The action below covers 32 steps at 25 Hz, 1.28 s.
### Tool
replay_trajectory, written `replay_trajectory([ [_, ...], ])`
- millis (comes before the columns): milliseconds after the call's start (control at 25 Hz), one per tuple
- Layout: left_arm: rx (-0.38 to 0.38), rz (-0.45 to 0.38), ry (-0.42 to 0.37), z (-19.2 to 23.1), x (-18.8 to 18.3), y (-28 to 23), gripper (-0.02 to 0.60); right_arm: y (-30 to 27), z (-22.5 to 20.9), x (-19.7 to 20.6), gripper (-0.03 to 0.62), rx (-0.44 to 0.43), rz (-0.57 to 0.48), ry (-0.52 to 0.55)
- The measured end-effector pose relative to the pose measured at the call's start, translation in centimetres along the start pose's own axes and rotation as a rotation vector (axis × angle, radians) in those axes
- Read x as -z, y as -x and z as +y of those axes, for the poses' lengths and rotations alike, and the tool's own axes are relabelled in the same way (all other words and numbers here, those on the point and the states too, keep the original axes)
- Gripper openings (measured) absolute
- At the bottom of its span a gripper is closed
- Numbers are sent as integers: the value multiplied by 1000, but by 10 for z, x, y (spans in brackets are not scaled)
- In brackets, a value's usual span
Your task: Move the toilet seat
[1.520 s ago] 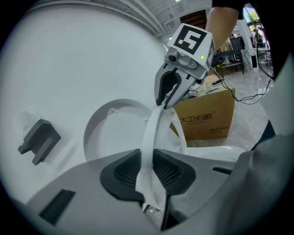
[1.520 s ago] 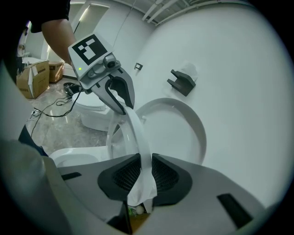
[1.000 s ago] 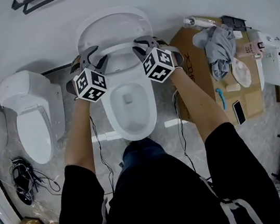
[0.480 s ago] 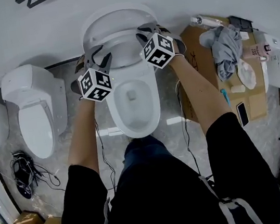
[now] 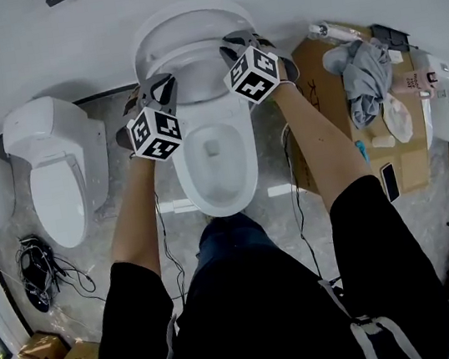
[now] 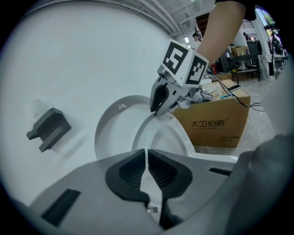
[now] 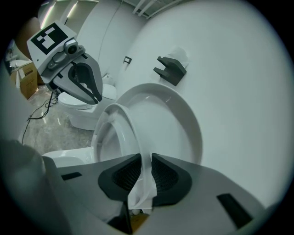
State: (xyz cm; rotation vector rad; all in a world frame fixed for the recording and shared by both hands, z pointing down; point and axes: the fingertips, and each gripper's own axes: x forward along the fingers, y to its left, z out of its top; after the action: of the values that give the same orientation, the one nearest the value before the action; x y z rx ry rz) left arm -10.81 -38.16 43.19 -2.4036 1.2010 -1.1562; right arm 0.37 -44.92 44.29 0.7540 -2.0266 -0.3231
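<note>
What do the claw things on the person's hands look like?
The left gripper and right gripper are grey plastic, each topped with a white cube printed with black square markers. Their fingers are black, rounded, ribbed pads. Thin black cables trail from them. The person wears a black short-sleeved top. The left fingers have just been closing, the white toilet seat's edge between them.

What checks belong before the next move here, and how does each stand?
1. Right hand-held gripper clamped on toilet seat: ok, pads press its right side.
2. Left hand-held gripper clamped: ok, jaws have just been closing; pads pinch the seat's thin left edge.
3. Seat part raised, apart from lid: ok.
4. Lid up behind the seat: ok.
5. Nothing lying on bowl rim: ok.
6. Hinge condition: cannot tell, hidden.
</note>
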Motion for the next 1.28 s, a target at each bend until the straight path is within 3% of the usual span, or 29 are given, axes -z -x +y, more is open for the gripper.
replay_trajectory([
  [80, -7, -4, 5, 0, -3, 3, 11, 3, 0, 0, 92, 19, -10, -9],
  [160, -8, -7, 14, -1, -6, 5, 8, 8, -1, 0, 158, 37, -22, -30],
  [280, -15, -17, 38, -2, -11, 10, 6, 25, -7, -4, 165, 96, -71, -65],
  [520, -61, -66, 102, -7, -30, 33, 6, 85, -16, -22, 41, 251, -245, -250],
  [680, -109, -123, 166, -14, -43, 61, 6, 128, -6, -26, 25, 300, -349, -415],
  [920, -187, -246, 342, -27, -61, 123, 6, 202, 10, -29, 23, 357, -485, -637],
  [1280, -304, -408, 405, -52, -106, 231, 6, 305, 55, -43, 23, 411, -593, -646],
])
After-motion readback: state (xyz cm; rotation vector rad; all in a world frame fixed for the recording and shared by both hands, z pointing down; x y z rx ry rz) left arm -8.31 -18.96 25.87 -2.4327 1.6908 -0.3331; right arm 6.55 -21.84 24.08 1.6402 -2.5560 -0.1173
